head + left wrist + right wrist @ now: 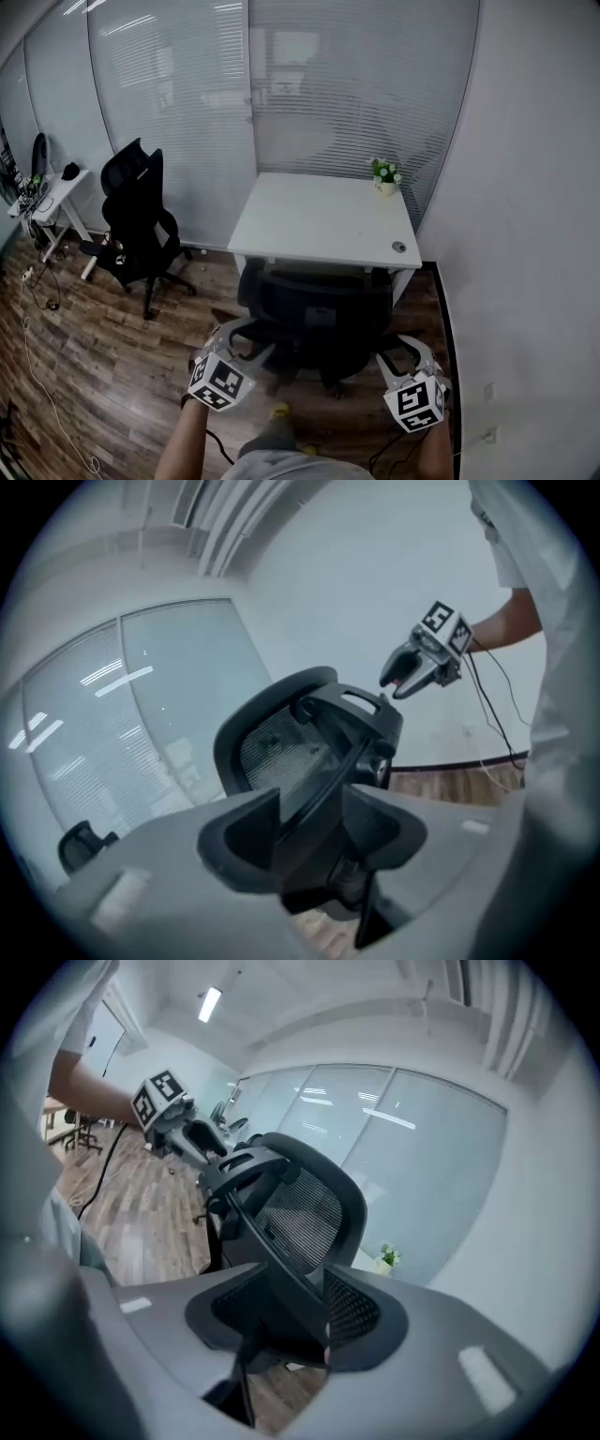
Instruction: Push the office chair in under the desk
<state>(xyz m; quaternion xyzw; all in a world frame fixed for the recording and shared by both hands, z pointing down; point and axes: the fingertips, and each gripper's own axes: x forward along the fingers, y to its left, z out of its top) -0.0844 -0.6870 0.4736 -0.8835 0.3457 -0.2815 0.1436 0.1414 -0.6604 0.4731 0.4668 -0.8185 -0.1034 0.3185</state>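
a: office chair (314, 319), position?
b: recorded close against the near edge of the desk (319, 211), backrest still outside it.
a: left gripper (246, 342)?
b: clenched on the backrest's left edge; the frame is seen held between the jaws.
a: right gripper (398, 354)?
b: likewise clamped, on the backrest's right edge. a potted plant (384, 176) is noted at the desk's far right corner.

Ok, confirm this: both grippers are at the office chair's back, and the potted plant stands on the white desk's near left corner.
Wrong in one respect: the head view shows the potted plant at the far right corner of the white desk, not the near left. The rest stands.
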